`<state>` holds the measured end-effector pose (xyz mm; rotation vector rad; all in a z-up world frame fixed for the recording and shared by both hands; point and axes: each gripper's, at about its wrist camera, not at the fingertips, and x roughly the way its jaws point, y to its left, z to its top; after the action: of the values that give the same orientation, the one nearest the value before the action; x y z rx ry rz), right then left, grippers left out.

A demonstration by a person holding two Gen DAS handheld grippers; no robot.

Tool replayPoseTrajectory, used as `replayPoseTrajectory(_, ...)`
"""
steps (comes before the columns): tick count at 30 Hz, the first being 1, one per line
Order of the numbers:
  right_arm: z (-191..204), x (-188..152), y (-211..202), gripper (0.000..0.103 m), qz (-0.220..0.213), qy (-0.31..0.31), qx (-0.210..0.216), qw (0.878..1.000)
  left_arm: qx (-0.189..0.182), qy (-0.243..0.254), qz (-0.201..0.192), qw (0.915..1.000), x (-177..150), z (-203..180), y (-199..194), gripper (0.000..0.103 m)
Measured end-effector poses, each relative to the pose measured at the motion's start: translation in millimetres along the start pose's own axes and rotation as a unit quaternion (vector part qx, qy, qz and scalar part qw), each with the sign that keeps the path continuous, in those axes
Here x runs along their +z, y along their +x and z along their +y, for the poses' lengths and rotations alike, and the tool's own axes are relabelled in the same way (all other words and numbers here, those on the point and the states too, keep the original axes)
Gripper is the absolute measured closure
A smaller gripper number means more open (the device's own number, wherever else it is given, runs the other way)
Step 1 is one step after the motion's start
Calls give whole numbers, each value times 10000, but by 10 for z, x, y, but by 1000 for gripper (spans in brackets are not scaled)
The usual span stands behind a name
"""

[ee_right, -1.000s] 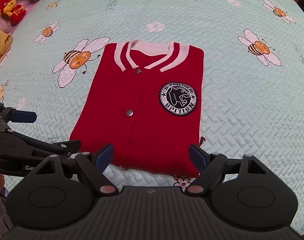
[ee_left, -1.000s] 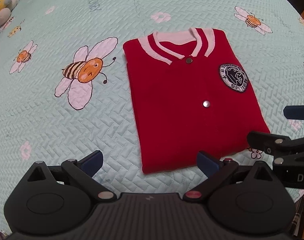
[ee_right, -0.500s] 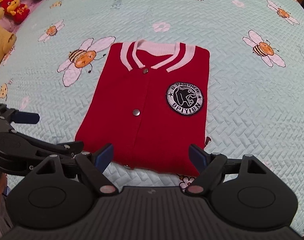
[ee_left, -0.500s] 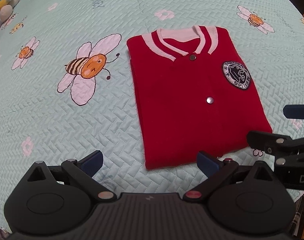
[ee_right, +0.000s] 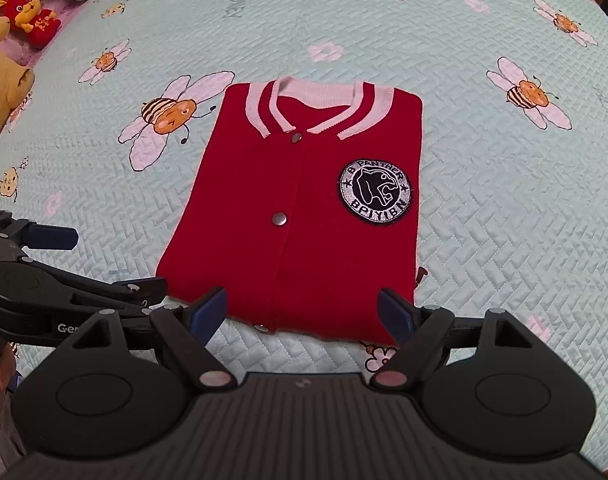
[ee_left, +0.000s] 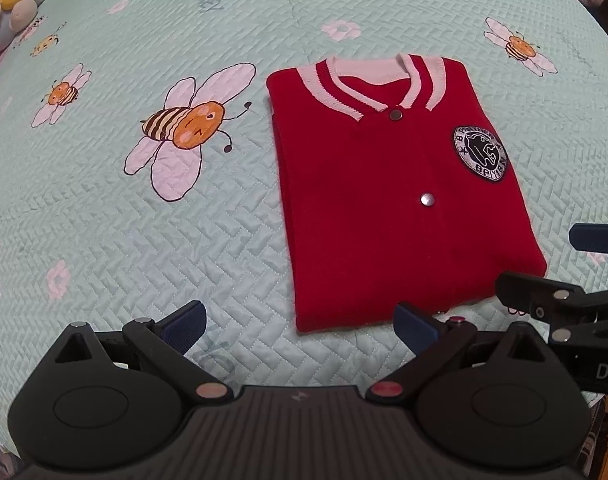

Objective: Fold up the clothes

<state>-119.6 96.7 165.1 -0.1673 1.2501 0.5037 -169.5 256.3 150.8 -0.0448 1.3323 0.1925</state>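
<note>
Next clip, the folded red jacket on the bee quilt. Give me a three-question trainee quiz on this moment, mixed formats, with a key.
1. True or false: the left tool is clamped on the red jacket.
2. Multiple choice: where is the round panther patch in the right wrist view? A) right of the snap line B) on the collar C) hidden under a fold
3. Fill in: the jacket lies on a light green quilt printed with ____ and flowers.

Key: 1 false, both the left tool and the right tool are open and hold nothing, just short of the jacket's near hem. 2 A. 3 bees, such as the printed bee left of the jacket.
</note>
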Motion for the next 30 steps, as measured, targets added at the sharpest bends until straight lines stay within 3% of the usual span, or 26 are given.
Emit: replayPoseTrajectory(30,41,-289,-177,21,-229,61,158,9996,156,-344,-154,9992,-277,-53,-147,1)
